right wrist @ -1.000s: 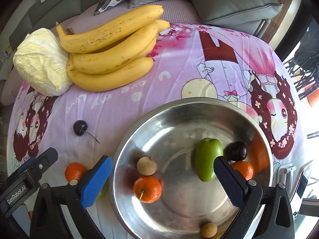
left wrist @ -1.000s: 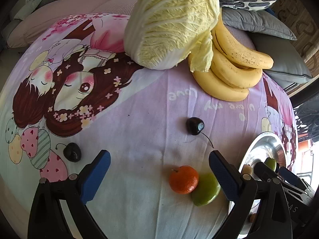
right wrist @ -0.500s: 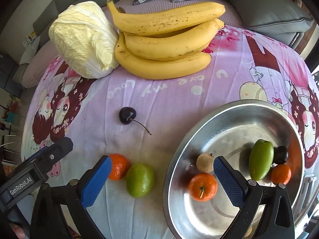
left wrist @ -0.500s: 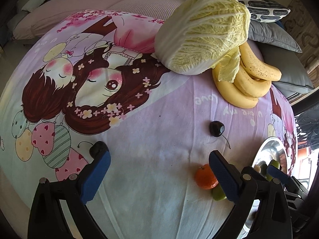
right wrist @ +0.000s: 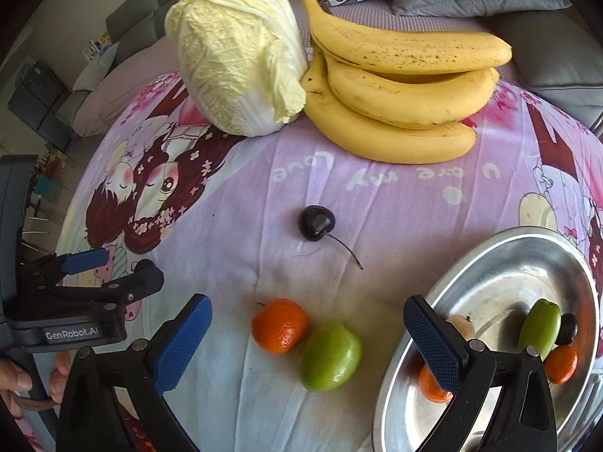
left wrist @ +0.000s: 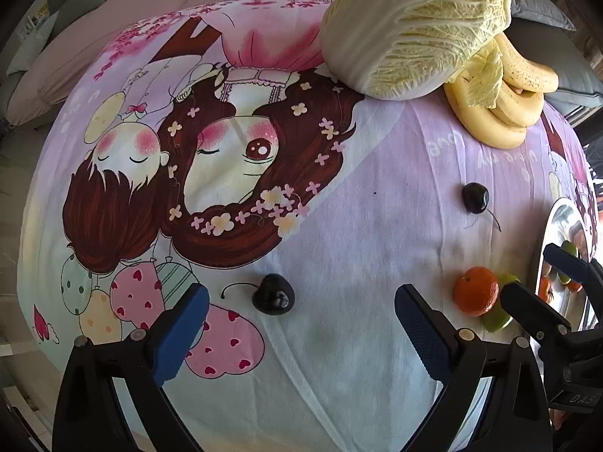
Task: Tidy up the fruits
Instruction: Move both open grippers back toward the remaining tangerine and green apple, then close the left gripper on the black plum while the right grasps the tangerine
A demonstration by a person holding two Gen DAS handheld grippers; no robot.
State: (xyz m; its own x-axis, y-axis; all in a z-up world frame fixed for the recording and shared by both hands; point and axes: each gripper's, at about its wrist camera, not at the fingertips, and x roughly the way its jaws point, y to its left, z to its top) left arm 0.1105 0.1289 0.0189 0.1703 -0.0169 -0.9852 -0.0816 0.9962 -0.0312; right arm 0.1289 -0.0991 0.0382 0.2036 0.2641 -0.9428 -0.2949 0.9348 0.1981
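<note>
With the left claw [left wrist: 299, 318] spread around the near cherry [left wrist: 273, 294] and the right claw [right wrist: 307, 333] spread over the tangerine [right wrist: 279, 324], either round fruit could roll off the cloth-covered worktop [right wrist: 395, 203] if nudged.

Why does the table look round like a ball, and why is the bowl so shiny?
Both wrist views use fisheye lenses, so the tablecloth bulges and corners go black. In the right wrist view, daylight glares off the metal bowl, and the cherry casts a soft shadow.
</note>
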